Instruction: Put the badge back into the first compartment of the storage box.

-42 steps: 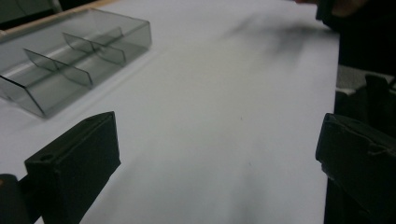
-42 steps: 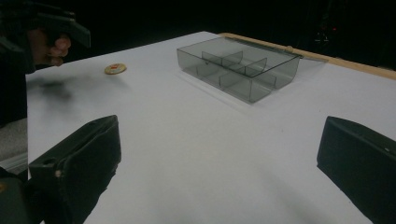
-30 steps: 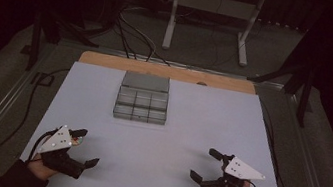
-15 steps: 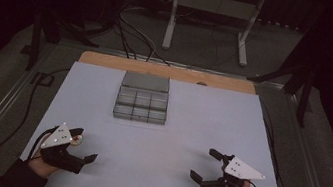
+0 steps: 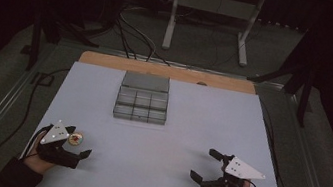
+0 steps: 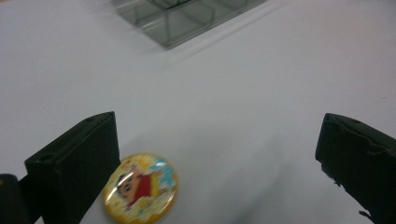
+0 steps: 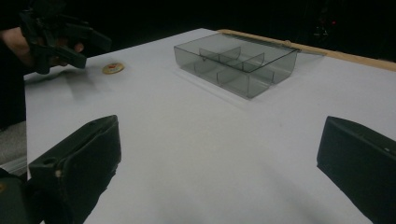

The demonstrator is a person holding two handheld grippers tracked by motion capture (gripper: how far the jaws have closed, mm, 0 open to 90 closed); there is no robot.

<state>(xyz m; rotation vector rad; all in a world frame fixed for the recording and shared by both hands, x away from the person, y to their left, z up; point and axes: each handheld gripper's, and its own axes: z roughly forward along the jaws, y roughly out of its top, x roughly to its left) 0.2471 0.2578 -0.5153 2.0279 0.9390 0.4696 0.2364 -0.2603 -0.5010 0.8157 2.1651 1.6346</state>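
Note:
A round yellow badge with a cartoon figure (image 6: 140, 186) lies flat on the white table (image 5: 166, 149) at the near left. My left gripper (image 5: 79, 143) is open around it. In the left gripper view the badge sits close against the inside of the left jaw, and the right jaw stands far off (image 6: 217, 126). The badge (image 5: 76, 138) peeks out beside the gripper's grey plate. My right gripper (image 5: 201, 164) rests open at the near right with nothing between its jaws (image 7: 219, 126). From there I see the badge (image 7: 113, 68) and the left gripper (image 7: 56, 37) far off.
A clear grey compartment tray (image 5: 143, 98) stands at the middle back of the table, and all its cells look bare (image 7: 236, 58). A wooden strip (image 5: 168, 71) runs along the far edge. Cables and a metal stand are on the floor beyond.
My left gripper has shifted a little to the left, and the badge now shows beside its plate. The right gripper has stayed put.

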